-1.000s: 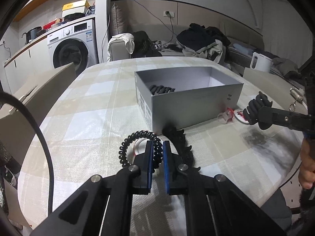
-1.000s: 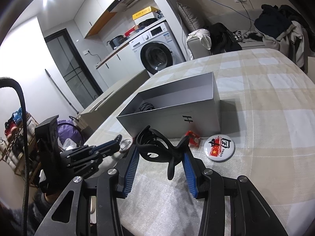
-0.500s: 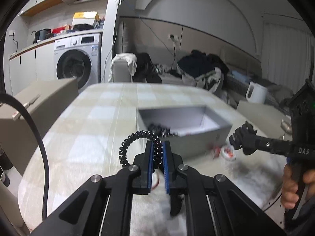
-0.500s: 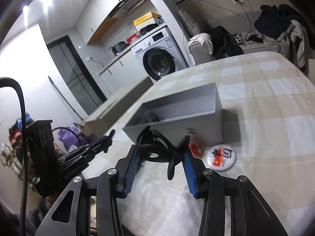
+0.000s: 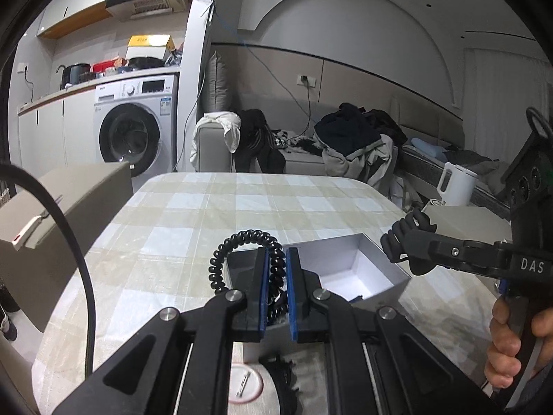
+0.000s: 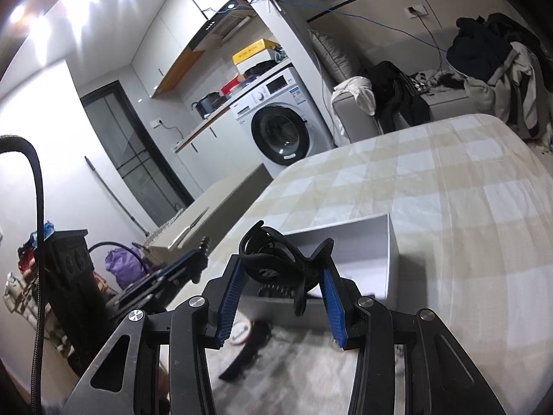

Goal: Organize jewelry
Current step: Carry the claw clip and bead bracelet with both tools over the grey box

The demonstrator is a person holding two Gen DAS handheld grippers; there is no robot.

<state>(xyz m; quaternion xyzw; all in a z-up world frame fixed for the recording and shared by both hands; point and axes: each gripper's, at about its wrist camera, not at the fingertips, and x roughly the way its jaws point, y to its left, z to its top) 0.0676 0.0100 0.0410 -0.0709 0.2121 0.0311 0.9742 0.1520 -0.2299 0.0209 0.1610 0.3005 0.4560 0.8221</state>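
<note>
My left gripper [image 5: 275, 276] is shut on a black spiral hair tie [image 5: 238, 249] and holds it in the air above the near left corner of the grey open box [image 5: 363, 276]. My right gripper [image 6: 281, 287] is shut on a black claw hair clip [image 6: 276, 263] and holds it above the box's near wall [image 6: 345, 269]. The right gripper and its clip also show in the left wrist view [image 5: 404, 245], over the box's right corner. A dark item lies inside the box [image 6: 276, 290].
A round white pin badge [image 5: 245, 384] and a black band [image 6: 245, 352] lie on the checked tablecloth [image 5: 193, 214] in front of the box. A beige box [image 5: 58, 200] stands off the table's left. A washing machine [image 5: 134, 128] and a cluttered sofa stand behind.
Both grippers have risen from near the tabletop and moved forward over the box, each carrying its item. The box now sits lower in both views.
</note>
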